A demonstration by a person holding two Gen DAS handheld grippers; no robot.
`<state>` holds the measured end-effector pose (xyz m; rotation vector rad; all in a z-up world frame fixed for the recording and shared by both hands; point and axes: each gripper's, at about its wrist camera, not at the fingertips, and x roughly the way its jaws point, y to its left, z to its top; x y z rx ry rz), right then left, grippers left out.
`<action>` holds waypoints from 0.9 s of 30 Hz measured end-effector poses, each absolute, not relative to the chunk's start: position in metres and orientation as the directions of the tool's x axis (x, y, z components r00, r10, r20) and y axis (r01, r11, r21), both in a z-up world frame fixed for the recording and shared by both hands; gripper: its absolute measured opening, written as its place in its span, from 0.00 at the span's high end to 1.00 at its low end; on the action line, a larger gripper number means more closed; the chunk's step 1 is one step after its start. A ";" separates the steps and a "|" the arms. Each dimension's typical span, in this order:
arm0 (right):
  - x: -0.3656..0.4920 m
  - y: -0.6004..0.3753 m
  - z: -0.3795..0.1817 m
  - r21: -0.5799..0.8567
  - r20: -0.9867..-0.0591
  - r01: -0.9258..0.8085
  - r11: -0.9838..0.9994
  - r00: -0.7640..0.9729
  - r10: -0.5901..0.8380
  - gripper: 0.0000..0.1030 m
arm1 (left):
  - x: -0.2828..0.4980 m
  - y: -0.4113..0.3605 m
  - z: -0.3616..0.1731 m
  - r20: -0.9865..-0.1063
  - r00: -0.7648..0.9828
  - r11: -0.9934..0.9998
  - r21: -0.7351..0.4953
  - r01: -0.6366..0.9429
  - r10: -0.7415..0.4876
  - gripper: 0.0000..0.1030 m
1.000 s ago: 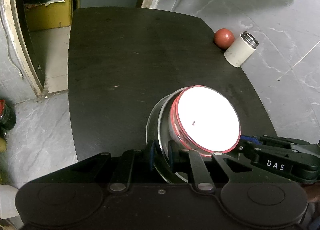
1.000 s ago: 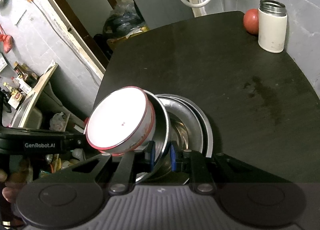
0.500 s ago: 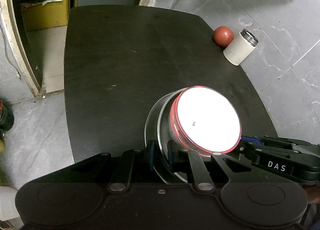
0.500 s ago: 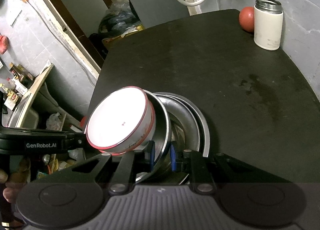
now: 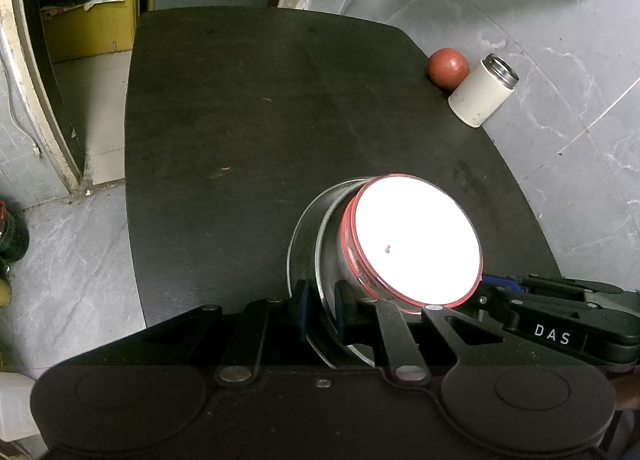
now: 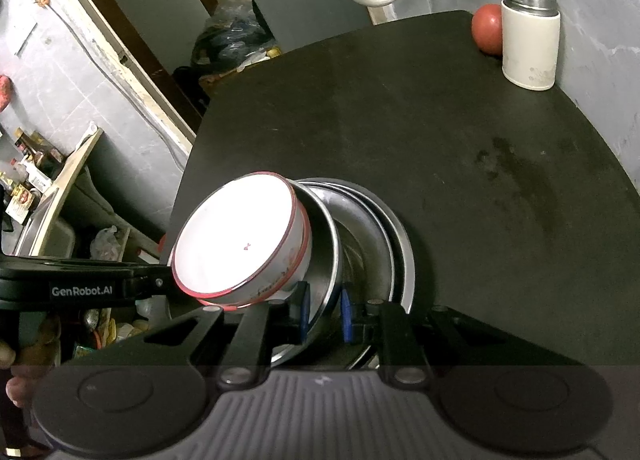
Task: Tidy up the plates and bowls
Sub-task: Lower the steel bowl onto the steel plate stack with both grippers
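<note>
Closest in, the left gripper (image 5: 320,310) has its two blue-padded fingers drawn nearly together on the thin rim of a steel bowl (image 5: 308,227), one pad inside the wall and one outside. The right gripper (image 6: 324,310) pinches the same bowl (image 6: 320,227) in the same way from the opposite side, so each tool shows in the other's view just beyond the bowl. Both hands therefore share the load, and neither is nearer to it than the other.

Sitting inside the steel bowl, directly ahead of both sets of fingers, is a white bowl with a red rim (image 5: 416,240), tipped so that its mouth faces up and towards the left gripper's side (image 6: 240,236). Just past the right gripper's fingers, and to their right, lies a stack of steel plates (image 6: 396,232) on the dark table (image 6: 400,119); the held bowl leans against or over it, though contact is hard to judge.

The next move seems to turn on that relation: the stack lies immediately to the right of the pinch, so a short, level shift would nest the pair.

Far ahead stand a white flask (image 6: 528,43) and a red ball (image 6: 486,29), well apart.
</note>
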<state>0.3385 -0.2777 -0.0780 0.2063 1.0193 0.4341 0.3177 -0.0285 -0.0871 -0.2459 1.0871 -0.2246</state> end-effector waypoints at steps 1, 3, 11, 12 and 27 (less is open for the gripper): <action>0.339 -0.278 -0.078 0.367 -0.776 -0.251 0.896 0.449 0.443 0.82 | 0.318 -0.028 -0.087 -0.843 0.448 0.950 -0.306 0.059 -0.299 0.88; 0.339 -0.278 -0.079 0.370 -0.775 -0.248 0.895 0.449 0.444 0.82 | 0.318 -0.028 -0.088 -0.842 0.448 0.950 -0.306 0.060 -0.300 0.88; 0.341 -0.279 -0.081 0.375 -0.772 -0.242 0.895 0.452 0.446 0.82 | 0.318 -0.027 -0.087 -0.843 0.448 0.951 -0.305 0.059 -0.298 0.88; 0.340 -0.279 -0.081 0.375 -0.772 -0.242 0.895 0.453 0.446 0.82 | 0.318 -0.027 -0.087 -0.843 0.449 0.951 -0.304 0.058 -0.297 0.88; 0.336 -0.278 -0.081 0.362 -0.767 -0.242 0.900 0.472 0.435 0.82 | 0.318 -0.027 -0.088 -0.841 0.457 0.952 -0.301 0.046 -0.288 0.88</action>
